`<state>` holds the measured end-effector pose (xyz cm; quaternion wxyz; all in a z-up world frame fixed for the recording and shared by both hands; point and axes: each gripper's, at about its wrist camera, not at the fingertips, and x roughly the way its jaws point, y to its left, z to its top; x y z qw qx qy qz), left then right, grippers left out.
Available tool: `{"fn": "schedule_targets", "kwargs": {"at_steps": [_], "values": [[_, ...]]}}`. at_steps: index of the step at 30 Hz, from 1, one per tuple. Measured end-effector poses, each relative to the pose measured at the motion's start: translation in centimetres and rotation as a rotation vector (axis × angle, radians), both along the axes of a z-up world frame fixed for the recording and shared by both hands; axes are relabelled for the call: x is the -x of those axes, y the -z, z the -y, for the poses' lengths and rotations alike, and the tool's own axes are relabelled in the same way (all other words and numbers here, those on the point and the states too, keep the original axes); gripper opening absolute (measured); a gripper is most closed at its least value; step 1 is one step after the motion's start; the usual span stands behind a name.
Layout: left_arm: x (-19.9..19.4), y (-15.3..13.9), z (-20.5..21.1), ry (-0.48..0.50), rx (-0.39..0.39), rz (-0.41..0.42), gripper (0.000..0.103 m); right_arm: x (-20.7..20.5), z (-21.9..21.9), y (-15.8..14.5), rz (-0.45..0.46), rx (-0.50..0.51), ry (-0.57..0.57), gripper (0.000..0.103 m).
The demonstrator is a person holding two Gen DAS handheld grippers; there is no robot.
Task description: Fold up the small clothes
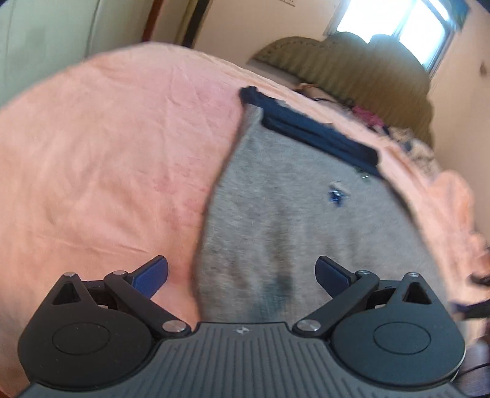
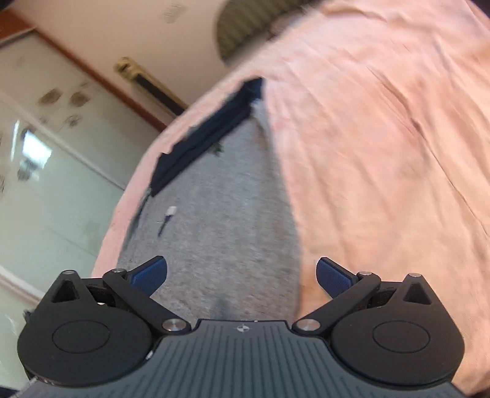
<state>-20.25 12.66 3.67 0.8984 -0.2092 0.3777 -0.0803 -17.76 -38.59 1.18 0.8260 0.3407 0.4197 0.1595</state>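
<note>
A small grey garment [image 1: 291, 214] with a dark navy band [image 1: 309, 131] along its far edge lies flat on a pink bedsheet [image 1: 107, 168]. My left gripper [image 1: 242, 275] hovers open over the garment's near left edge, nothing between its blue pads [image 1: 151, 277]. In the right wrist view the same grey garment [image 2: 220, 220] and its navy band [image 2: 205, 137] stretch away from me. My right gripper [image 2: 242, 275] is open above the garment's near right edge, empty. A small white-and-blue tag [image 2: 167, 217] sits on the cloth. Both views are blurred.
The pink sheet [image 2: 382, 153] covers a bed with an olive padded headboard [image 1: 337, 61] and a bright window [image 1: 398, 24] behind it. Crumpled coloured clothes [image 1: 398, 134] lie near the headboard. A pale wardrobe door [image 2: 46, 183] stands left in the right wrist view.
</note>
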Motion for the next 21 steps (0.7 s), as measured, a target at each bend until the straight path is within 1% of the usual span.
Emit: {"fn": "schedule_targets", "kwargs": {"at_steps": [2, 4, 5, 6, 7, 8, 9, 10, 11, 12, 13, 14, 15, 16, 17, 18, 19, 20, 21], "values": [[-0.3, 0.3, -0.8, 0.075, 0.222, -0.039, 0.103, 0.2, -0.3, 0.6, -0.016, -0.067, -0.061, 0.098], [-1.0, 1.7, -1.1, 0.165, 0.464, -0.112, 0.103, 0.1, -1.8, 0.9, -0.05, -0.109, -0.168, 0.098], [-1.3, 2.4, -1.0, 0.196, 0.548, -0.148, 0.103, 0.1, -2.4, 1.0, -0.062, -0.12, -0.212, 0.098], [-1.4, 2.7, -0.7, 0.205, 0.572, -0.159, 0.103, 0.2, -3.2, 1.0, -0.069, -0.126, -0.248, 0.098], [-1.3, 2.6, -0.5, 0.205, 0.554, -0.154, 0.102, 0.2, -3.8, 1.1, -0.07, -0.125, -0.273, 0.095], [-1.4, 2.5, -0.3, 0.21, 0.542, -0.16, 0.102, 0.1, -4.3, 1.2, -0.076, -0.128, -0.283, 0.09], [-1.4, 2.5, -0.2, 0.209, 0.54, -0.162, 0.102, 0.0, -4.4, 1.3, -0.08, -0.136, -0.279, 0.088], [-1.4, 2.4, -0.3, 0.202, 0.538, -0.167, 0.099, -0.1, -4.4, 1.4, -0.081, -0.148, -0.27, 0.083], [-1.4, 2.4, -0.3, 0.199, 0.531, -0.176, 0.095, -0.2, -4.3, 1.6, -0.083, -0.155, -0.257, 0.076], [-1.5, 2.4, -0.4, 0.198, 0.527, -0.182, 0.093, -0.3, -4.1, 1.7, -0.088, -0.16, -0.246, 0.072], [-1.4, 2.4, -0.7, 0.191, 0.529, -0.184, 0.088, -0.5, -4.0, 1.9, -0.094, -0.168, -0.239, 0.065], [-1.5, 2.5, -1.1, 0.183, 0.525, -0.187, 0.078, -0.6, -3.8, 2.1, -0.102, -0.174, -0.232, 0.06], [-1.6, 2.5, -1.2, 0.174, 0.508, -0.196, 0.071, -0.6, -3.6, 2.2, -0.11, -0.174, -0.224, 0.057], [-1.8, 2.7, -1.4, 0.164, 0.482, -0.215, 0.056, -0.7, -3.7, 2.4, -0.117, -0.171, -0.219, 0.048], [-2.1, 2.9, -1.6, 0.154, 0.46, -0.235, 0.037, -0.8, -3.7, 2.6, -0.123, -0.169, -0.216, 0.041], [-2.4, 3.0, -1.6, 0.142, 0.433, -0.248, 0.028, -1.0, -3.8, 2.9, -0.132, -0.172, -0.21, 0.036], [-2.7, 3.1, -1.4, 0.131, 0.393, -0.263, 0.006, -1.2, -3.8, 3.3, -0.139, -0.179, -0.201, 0.024], [-2.9, 3.1, -1.2, 0.125, 0.362, -0.27, 0.004, -1.4, -3.9, 3.6, -0.143, -0.188, -0.192, 0.014], [-2.9, 2.9, -1.2, 0.124, 0.35, -0.262, 0.004, -1.4, -4.0, 3.7, -0.129, -0.198, -0.182, 0.014]]}}
